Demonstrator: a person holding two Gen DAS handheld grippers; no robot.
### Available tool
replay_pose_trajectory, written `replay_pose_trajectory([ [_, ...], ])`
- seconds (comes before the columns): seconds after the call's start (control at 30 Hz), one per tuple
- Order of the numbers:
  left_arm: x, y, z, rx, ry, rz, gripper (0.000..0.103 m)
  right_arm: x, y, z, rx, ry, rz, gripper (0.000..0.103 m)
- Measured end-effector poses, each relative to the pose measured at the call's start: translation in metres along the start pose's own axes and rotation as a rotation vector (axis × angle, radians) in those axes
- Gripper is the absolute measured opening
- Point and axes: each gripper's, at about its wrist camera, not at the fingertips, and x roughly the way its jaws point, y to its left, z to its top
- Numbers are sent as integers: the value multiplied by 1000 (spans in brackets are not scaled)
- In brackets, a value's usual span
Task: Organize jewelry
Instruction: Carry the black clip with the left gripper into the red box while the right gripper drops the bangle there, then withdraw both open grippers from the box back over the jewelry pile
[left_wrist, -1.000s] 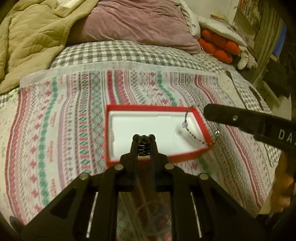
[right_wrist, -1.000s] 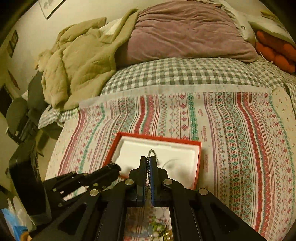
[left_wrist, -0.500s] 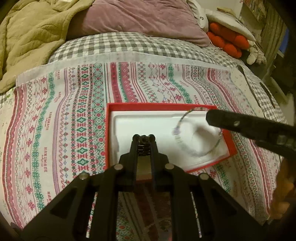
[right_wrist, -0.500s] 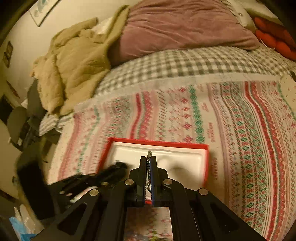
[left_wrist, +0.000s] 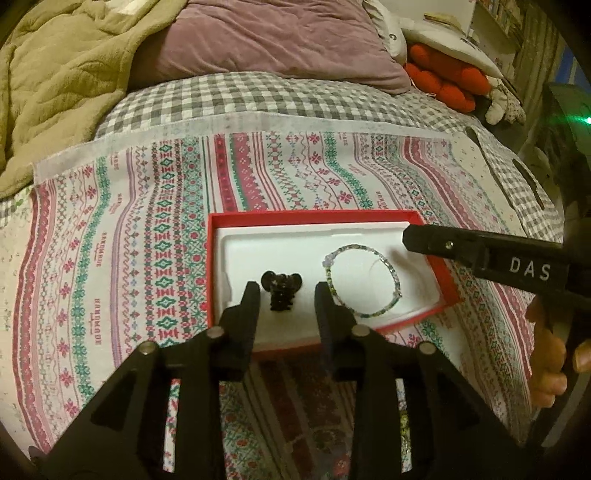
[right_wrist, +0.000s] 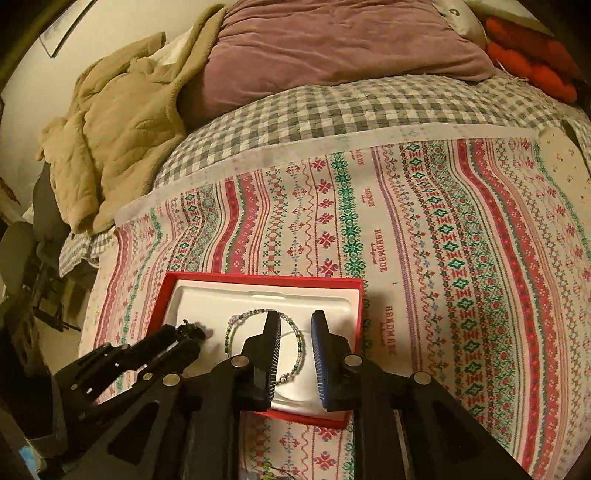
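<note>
- Nearest in, the left gripper (left_wrist: 284, 291) has its jaws spread wide, nothing between them, poised just over the near edge of the box (left_wrist: 428, 236).
- Right there between those open fingers, a small black clip (left_wrist: 281, 290) sits on the white liner, free of both pads. That one looks delivered.
- Right gripper (right_wrist: 295, 321) is parted too, blue pad (right_wrist: 320, 354) on one side, dark pad on the other, gripping nothing.
- Under it, the bracelet (left_wrist: 364, 282) lies flat as a beaded loop in the round dip of the liner, right half of the box, beside the clip but not touching it.
- So, two pieces in the box, both let go. I'd call this stretch of the job done.
- What's left? At the very bottom of the right view a few greenish beads (right_wrist: 275, 474) peek out on the cloth (left_wrist: 147, 229); possibly more jewelry waiting, too cut off to say.
- No lid anywhere in view, so whether closing comes next I can't tell.
- Beyond the box, the patterned cloth, then the checked bedspread (left_wrist: 236, 96).
- Farthest back, a mauve pillow (left_wrist: 273, 40) and a tan blanket (left_wrist: 62, 74), none of it in play.
</note>
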Motion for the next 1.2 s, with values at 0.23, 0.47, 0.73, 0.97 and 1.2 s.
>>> replay_pose_trajectory([
  [0.23, -30, -2, -4, 12, -20, 16, 60, -19, 2, -8, -39, -6, -28, 62],
  [0.47, -45, 10, -20, -36, 47, 41, 77, -42, 4, -19, -81, -19, -60, 67],
  [0.73, -45, 12, -45, -66, 174, 83, 83, -57, 5, -45, -127, 16, -103, 79],
  [0.97, -42, 5, -68, -81, 247, 42, 83, -59, -1, -82, -128, 117, -157, 80],
  [1.2, -41, -4, -83, -74, 284, 25, 83, -56, -4, -103, -123, 186, -184, 80],
])
